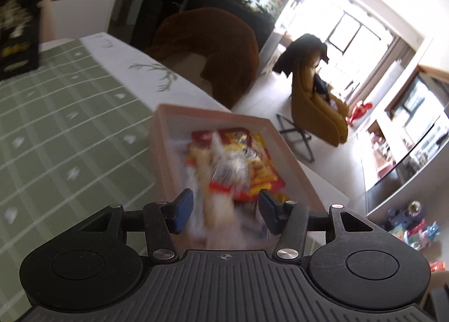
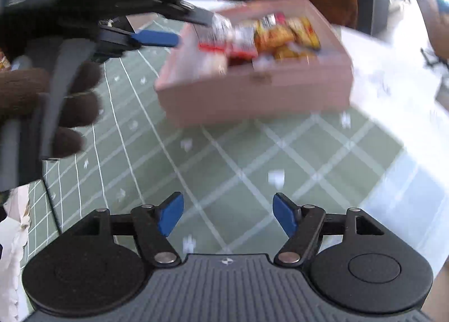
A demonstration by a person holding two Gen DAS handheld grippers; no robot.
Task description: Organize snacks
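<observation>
A pink box [image 1: 286, 151] stands on the green checked tablecloth and holds several red and yellow snack packets [image 1: 258, 165]. My left gripper [image 1: 226, 211] hangs over the box's near end with its jaws apart; a blurred clear-wrapped snack [image 1: 224, 181] lies between the fingers, loose or falling. In the right wrist view the same box [image 2: 252, 92] sits ahead, with the left gripper [image 2: 193, 27] over its left end beside that snack [image 2: 221, 26]. My right gripper [image 2: 228, 216] is open and empty, low over the cloth in front of the box.
A black bag [image 1: 18, 36] stands at the table's far left. A brown chair [image 1: 213, 41] is behind the table, and the table edge runs just past the box. White paper [image 2: 14, 226] lies at the left edge in the right wrist view.
</observation>
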